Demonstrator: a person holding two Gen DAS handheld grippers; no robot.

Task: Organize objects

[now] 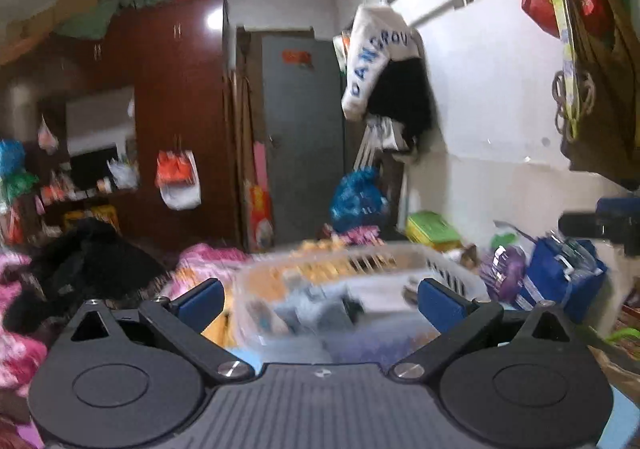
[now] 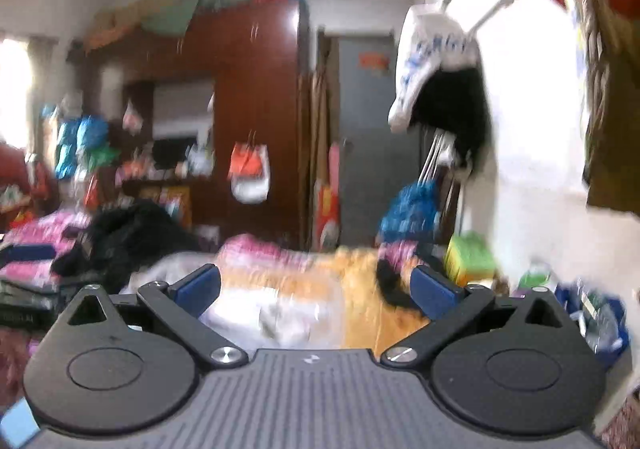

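Two grippers, both spread wide with nothing between the blue pads. The left gripper (image 1: pixel 320 303) looks straight over a white slatted basket (image 1: pixel 452 277) sitting on the bed just ahead of it, and there's some crumpled clothing (image 1: pixel 316 309) already lying inside, greyish-blue and dark, too blurred to say what exactly. The right gripper (image 2: pixel 316 291) points at the orange bedspread (image 2: pixel 360 313) with a white heap (image 2: pixel 276 313) on it and a dark garment (image 2: pixel 390 285) just inside its right pad.

Handling-wise, my guess: all of this is soft, light fabric, no breakage worries, but it'll sag and trail if you pinch one corner. I'd grab a bunched fold near the middle so most of it lifts together. The basket looks like thin plastic, light and a bit flexy; take it by the rim, one gripper on each side, if it needs moving.

There's also a black pile (image 2: pixel 132 237) further left on the bed, well apart from the basket.
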